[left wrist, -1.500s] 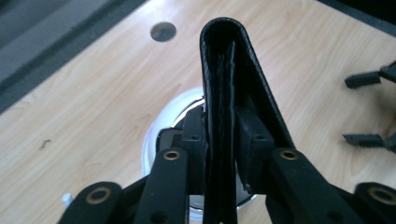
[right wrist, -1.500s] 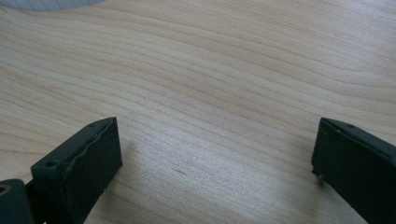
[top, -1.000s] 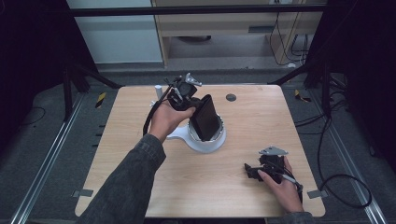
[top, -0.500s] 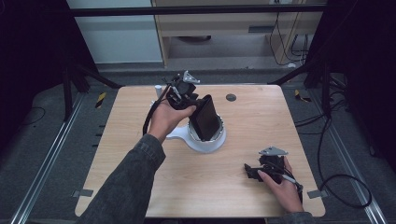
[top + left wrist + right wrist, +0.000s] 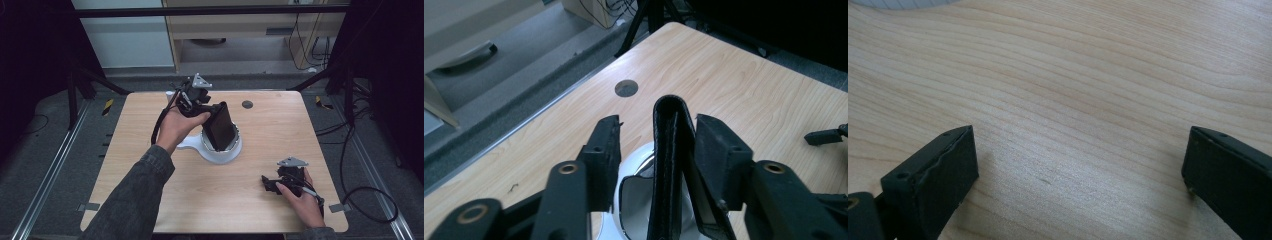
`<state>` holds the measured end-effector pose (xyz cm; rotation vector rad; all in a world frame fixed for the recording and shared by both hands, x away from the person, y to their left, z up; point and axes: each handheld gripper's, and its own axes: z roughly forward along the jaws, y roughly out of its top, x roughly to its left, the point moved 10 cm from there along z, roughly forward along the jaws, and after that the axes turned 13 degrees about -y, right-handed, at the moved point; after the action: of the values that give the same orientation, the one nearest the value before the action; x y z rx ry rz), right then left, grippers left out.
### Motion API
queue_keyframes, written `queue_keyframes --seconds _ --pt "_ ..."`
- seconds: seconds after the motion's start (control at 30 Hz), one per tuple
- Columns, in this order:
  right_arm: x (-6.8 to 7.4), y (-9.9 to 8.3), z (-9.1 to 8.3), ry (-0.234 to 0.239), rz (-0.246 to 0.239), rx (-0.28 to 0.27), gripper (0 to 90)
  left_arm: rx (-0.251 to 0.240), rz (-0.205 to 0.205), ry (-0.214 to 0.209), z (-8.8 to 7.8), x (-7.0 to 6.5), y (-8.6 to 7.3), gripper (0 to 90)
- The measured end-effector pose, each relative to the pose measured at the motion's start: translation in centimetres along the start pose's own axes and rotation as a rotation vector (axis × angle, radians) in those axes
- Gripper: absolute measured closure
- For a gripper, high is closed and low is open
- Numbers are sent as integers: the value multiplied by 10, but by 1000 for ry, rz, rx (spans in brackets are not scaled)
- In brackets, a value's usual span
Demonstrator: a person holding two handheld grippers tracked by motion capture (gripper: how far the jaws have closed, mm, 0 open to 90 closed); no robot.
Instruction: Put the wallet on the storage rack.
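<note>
Standing upright in white holder (image 5: 220, 152): black wallet (image 5: 220, 127).

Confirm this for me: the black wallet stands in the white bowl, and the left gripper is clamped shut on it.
Not quite. The black wallet does stand in the white bowl, but the left gripper is not clamped on it: its jaws have just been opening, with a clear gap between one jaw and the wallet. The left gripper view shows this.

Even overhead light on table (image 5: 150, 200), dark surrounds, soft pics, slight blur in gripper views.
</note>
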<state>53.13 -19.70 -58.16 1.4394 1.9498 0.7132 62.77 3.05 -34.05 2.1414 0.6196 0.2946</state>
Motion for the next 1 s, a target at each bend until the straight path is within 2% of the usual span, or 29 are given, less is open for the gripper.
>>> queue_keyframes --seconds 0.2,0.27,0.33,0.43,0.53,0.7,0.77,0.9,1.0 --pt "0 0 0 0 0 1 17 -36 12 5 -8 -5 5 405" --pt "0 0 0 0 0 1 17 -50 13 0 -11 -8 7 340" --pt "0 0 0 0 -1 -3 17 -60 23 -13 -15 -13 7 276" --pt "0 0 0 -1 -2 -3 16 -70 17 -51 -18 -24 2 152" --pt "0 0 0 -2 -2 -2 15 -71 43 -59 -22 -32 -4 90" --pt "1 0 0 2 0 -1 15 -114 38 -85 -29 -44 -12 61" --pt "1 0 -1 2 1 -1 15 -115 50 -80 -31 -47 -19 60" --pt "0 0 0 -1 -4 -4 15 -122 36 -86 -34 -55 -39 57" --pt "1 0 -1 -1 -4 -3 15 -111 46 -82 -36 -61 -55 54"
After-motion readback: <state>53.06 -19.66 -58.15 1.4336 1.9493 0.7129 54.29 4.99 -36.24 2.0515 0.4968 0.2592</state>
